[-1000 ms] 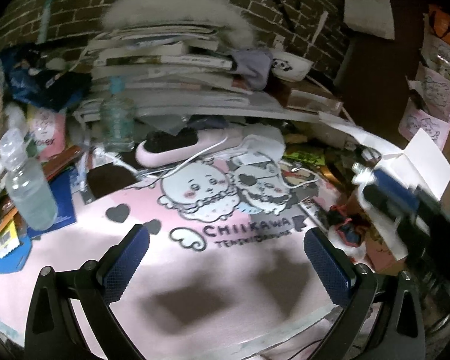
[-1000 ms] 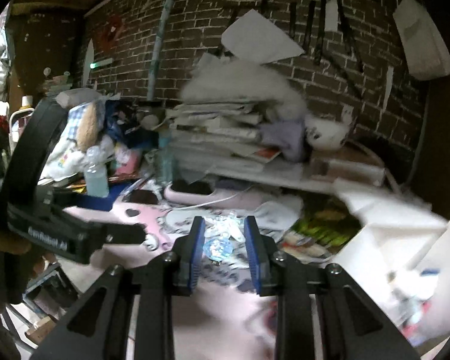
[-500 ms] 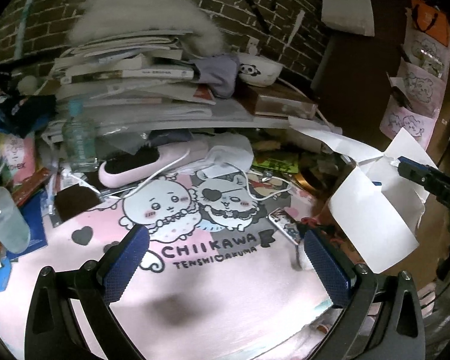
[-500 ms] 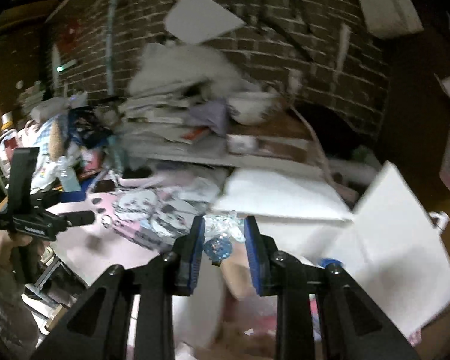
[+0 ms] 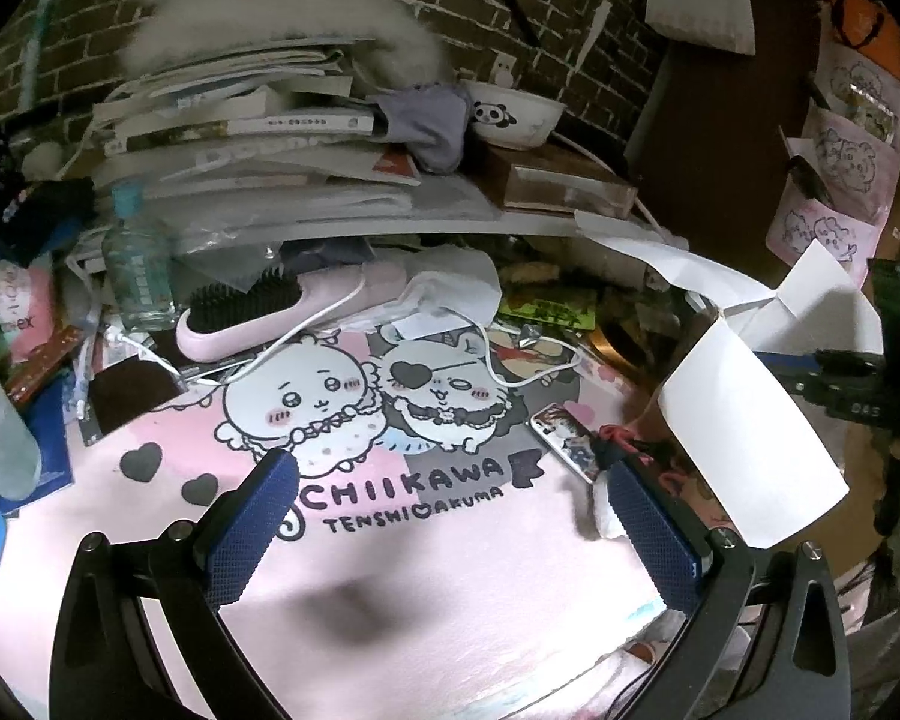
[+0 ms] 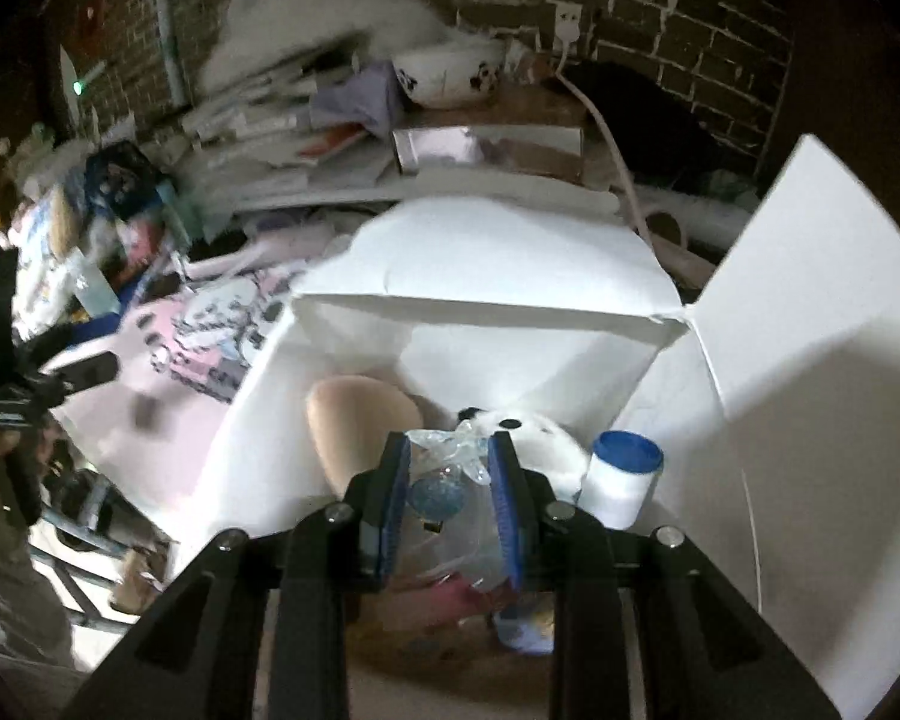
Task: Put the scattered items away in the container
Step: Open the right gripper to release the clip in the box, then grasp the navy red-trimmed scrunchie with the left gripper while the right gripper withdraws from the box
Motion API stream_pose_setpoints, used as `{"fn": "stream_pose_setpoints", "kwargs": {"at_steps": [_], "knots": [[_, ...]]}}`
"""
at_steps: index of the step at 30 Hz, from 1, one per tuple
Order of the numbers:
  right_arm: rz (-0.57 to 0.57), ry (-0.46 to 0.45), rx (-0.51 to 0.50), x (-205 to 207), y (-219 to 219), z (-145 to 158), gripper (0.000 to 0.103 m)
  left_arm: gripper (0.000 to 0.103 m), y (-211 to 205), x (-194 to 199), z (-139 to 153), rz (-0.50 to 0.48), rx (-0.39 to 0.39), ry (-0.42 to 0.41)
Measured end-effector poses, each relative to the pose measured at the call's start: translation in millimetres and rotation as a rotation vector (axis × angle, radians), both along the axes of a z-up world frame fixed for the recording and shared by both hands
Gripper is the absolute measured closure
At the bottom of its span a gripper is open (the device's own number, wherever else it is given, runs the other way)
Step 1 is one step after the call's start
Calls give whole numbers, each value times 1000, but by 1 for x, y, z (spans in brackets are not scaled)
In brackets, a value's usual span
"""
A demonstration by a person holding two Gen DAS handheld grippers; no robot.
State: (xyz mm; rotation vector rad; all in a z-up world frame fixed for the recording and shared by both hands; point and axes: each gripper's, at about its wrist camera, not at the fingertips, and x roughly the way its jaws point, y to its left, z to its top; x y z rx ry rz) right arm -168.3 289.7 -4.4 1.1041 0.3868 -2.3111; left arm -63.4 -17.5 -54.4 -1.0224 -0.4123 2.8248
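Your right gripper (image 6: 450, 498) pinches a crinkled clear plastic packet with a blue round charm (image 6: 444, 480) directly over the open white cardboard box (image 6: 810, 324), where a white plush toy (image 6: 546, 438) and a blue-capped white bottle (image 6: 621, 480) lie. Your left gripper (image 5: 450, 534) hangs wide apart and empty above the pink cartoon-print desk mat (image 5: 450, 546).
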Motion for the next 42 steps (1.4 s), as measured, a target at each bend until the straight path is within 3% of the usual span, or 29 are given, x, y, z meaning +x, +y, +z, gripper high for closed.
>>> {"fn": "stream_pose_setpoints", "kwargs": {"at_steps": [6,7,10,15,17,18,24,28,36,38,40,42], "knots": [[-18,0,6,-3,-3,-1,77,0,6,-3,-2,-23,-9,-15],[-21,5,6,-3,-4,-1,74,0,7,-3,-3,-29,-5,-17],[-30,31,-7,2,-3,3,46,0,11,-6,-6,-52,40,-21],[1,202,-112,33,-8,32,38,1,23,-15,-15,-61,47,-28],[93,229,-181,54,-19,40,23,1,28,-21,-18,-56,24,-38],[142,232,-203,64,-25,41,21,2,31,-24,-20,-55,15,-43],[427,272,-281,123,-63,27,21,26,48,-35,-35,-111,8,-65],[455,312,-345,133,-61,27,21,26,72,-30,-41,-222,5,-42],[408,210,-469,109,-41,29,21,26,112,-38,-46,-328,-16,-5],[400,203,-471,106,-40,27,21,32,118,-45,-48,-343,-22,-19],[393,202,-469,103,-41,25,21,44,123,-52,-53,-357,-23,-44],[391,200,-471,101,-41,24,21,47,123,-56,-57,-366,-2,-55]]}}
